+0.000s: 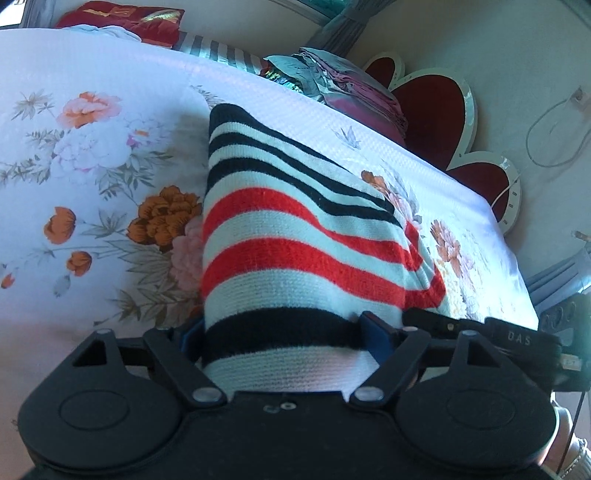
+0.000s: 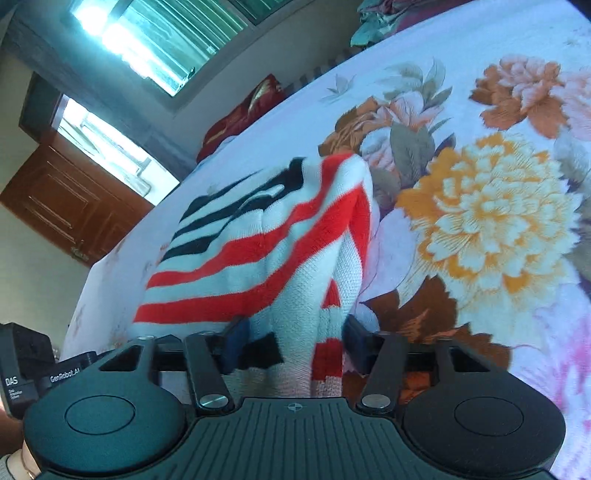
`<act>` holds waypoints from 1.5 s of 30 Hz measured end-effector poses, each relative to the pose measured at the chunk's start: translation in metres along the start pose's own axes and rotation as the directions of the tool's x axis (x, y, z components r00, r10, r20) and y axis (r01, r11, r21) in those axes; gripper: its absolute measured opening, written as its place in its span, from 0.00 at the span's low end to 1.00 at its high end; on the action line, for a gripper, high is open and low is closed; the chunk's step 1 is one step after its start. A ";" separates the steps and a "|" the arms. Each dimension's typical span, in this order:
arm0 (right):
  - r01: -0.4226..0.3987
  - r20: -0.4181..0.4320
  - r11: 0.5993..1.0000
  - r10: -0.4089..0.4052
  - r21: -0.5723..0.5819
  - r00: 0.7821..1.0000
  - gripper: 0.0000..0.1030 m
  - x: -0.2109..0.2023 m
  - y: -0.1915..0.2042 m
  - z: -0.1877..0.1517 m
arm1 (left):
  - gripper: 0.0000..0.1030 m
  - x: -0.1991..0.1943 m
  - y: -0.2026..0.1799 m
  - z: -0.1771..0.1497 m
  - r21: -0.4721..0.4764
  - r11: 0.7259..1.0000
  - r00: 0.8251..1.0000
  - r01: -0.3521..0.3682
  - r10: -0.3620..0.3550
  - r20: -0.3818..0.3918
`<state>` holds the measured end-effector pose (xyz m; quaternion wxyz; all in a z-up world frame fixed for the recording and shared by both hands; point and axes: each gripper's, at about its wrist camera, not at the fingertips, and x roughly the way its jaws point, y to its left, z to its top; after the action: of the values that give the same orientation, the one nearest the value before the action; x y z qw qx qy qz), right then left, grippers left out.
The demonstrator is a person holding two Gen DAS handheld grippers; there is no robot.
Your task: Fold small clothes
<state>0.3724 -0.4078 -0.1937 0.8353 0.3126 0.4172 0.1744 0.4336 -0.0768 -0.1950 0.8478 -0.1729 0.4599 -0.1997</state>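
A small knitted garment with white, red and black stripes (image 1: 295,229) lies on a floral bed sheet (image 1: 92,166). My left gripper (image 1: 284,336) is shut on its near edge, and the cloth bunches between the blue fingertips (image 1: 376,332). The garment stretches away from it across the bed. In the right wrist view the same striped garment (image 2: 266,243) is pinched between the jaws of my right gripper (image 2: 291,343), with folds hanging beside the right fingertip (image 2: 354,339). Both grippers hold the near hem, side by side.
A stack of folded clothes (image 1: 343,88) and a red cushion (image 1: 125,22) lie at the far side of the bed. A red scalloped headboard (image 1: 436,118) stands to the right. A wooden door (image 2: 66,206) and windows (image 2: 166,37) show in the right wrist view.
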 end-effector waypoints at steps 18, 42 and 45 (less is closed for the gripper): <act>-0.103 0.072 0.994 0.106 -0.049 0.992 0.34 0.000 0.104 -0.005 | 0.48 -0.093 0.013 0.014 0.061 0.998 0.992 -0.010 0.002 0.130; -0.096 0.011 0.987 0.098 -0.132 0.995 0.34 0.258 0.333 -0.090 | 0.49 -0.230 0.300 0.030 0.017 0.987 0.952 -0.158 0.148 0.269; -0.080 -0.009 0.990 0.079 -0.115 0.997 0.34 0.268 0.318 -0.092 | 0.57 -0.221 0.316 0.022 0.010 0.988 0.950 -0.151 0.142 0.276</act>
<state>0.4470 0.0111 -0.1805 0.8435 0.2797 0.3956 0.2321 0.3992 0.3070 -0.1773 0.9184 -0.1511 0.3462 -0.1174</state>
